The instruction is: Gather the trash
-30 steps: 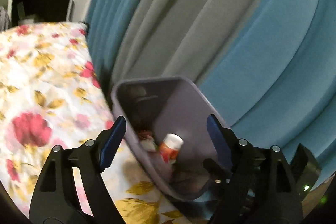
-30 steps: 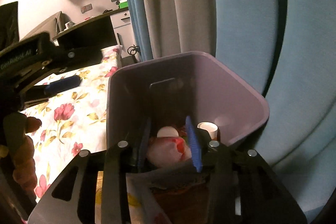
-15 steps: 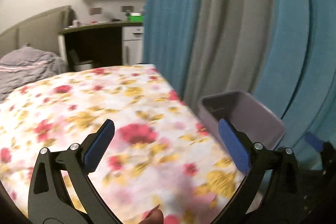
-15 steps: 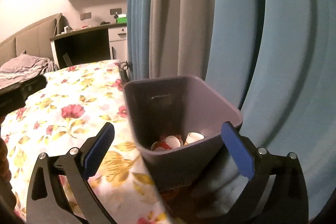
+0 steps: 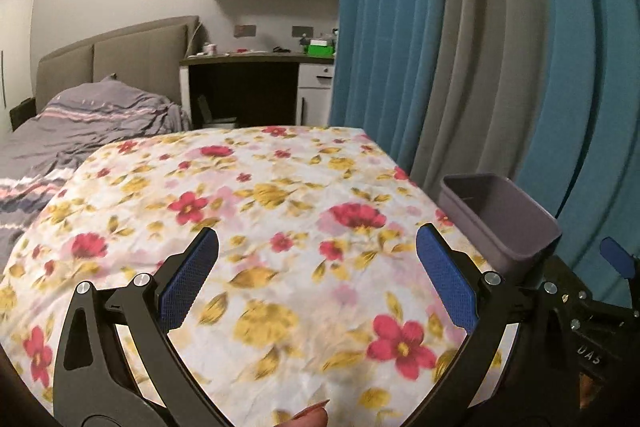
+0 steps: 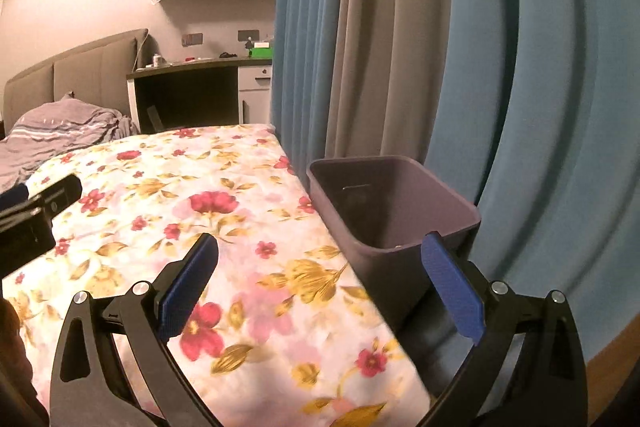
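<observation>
- Now both tongs, left (image 5: 316, 279) and right (image 6: 318, 283), gape apart, holding nothing.
- Purple bin (image 6: 394, 211) stands beside the bed (image 6: 192, 187), close for easy drops.
- Its trash is hidden here.

A bed (image 5: 280, 227) lies before the left hand-held gripper (image 5: 316, 279), the bin (image 6: 396, 211) right of it against the curtain (image 6: 380, 27), a worktop (image 5: 256, 58) beyond
</observation>
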`<action>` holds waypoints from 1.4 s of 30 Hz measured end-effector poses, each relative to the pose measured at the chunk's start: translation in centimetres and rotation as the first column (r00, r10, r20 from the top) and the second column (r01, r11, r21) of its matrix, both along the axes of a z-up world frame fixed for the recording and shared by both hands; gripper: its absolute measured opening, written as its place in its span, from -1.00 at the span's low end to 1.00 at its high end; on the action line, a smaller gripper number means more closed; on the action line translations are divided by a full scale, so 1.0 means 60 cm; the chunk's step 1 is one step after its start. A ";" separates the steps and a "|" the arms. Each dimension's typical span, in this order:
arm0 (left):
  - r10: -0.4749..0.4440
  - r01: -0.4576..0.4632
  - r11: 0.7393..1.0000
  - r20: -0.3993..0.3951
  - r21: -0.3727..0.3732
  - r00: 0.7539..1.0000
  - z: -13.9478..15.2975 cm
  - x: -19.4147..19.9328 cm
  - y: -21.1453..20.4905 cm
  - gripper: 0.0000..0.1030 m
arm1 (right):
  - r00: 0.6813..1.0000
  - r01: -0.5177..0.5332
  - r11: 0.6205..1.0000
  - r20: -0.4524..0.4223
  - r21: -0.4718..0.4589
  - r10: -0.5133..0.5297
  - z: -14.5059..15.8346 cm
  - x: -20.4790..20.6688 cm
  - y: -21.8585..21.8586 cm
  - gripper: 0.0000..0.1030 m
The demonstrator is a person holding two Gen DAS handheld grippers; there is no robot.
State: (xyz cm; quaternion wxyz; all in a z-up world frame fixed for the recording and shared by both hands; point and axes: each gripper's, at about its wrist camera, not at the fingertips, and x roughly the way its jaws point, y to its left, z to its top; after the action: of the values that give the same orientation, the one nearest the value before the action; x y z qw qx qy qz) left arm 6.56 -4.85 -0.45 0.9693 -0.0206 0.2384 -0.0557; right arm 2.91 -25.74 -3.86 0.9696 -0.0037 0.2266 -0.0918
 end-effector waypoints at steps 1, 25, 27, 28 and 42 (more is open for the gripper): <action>0.007 -0.007 1.000 0.001 -0.002 1.000 -0.001 -0.008 0.008 0.90 | 1.000 0.002 1.000 0.002 0.000 -0.002 0.001 -0.005 0.005 0.89; -0.024 0.024 0.999 -0.024 -0.025 0.999 -0.015 -0.067 0.036 0.90 | 0.999 0.026 1.000 0.026 -0.016 -0.025 0.003 -0.049 0.040 0.89; -0.026 0.025 0.999 -0.024 -0.030 0.999 -0.015 -0.067 0.036 0.90 | 0.999 0.023 1.000 0.023 -0.012 -0.023 0.003 -0.049 0.039 0.89; -0.024 0.023 0.999 -0.025 -0.031 0.999 -0.015 -0.067 0.035 0.90 | 0.999 0.024 1.000 0.023 -0.012 -0.024 0.004 -0.049 0.039 0.89; -0.029 0.028 0.999 -0.023 -0.029 0.999 -0.013 -0.071 0.029 0.90 | 0.999 0.030 0.999 0.032 -0.011 -0.030 0.008 -0.054 0.041 0.89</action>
State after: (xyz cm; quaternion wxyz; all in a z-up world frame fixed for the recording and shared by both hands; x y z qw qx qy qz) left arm 2.32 -3.09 -1.26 0.9652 -0.0317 0.2491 -0.0725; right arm -0.31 -23.30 -3.36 0.9716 -0.0044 0.2107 -0.1077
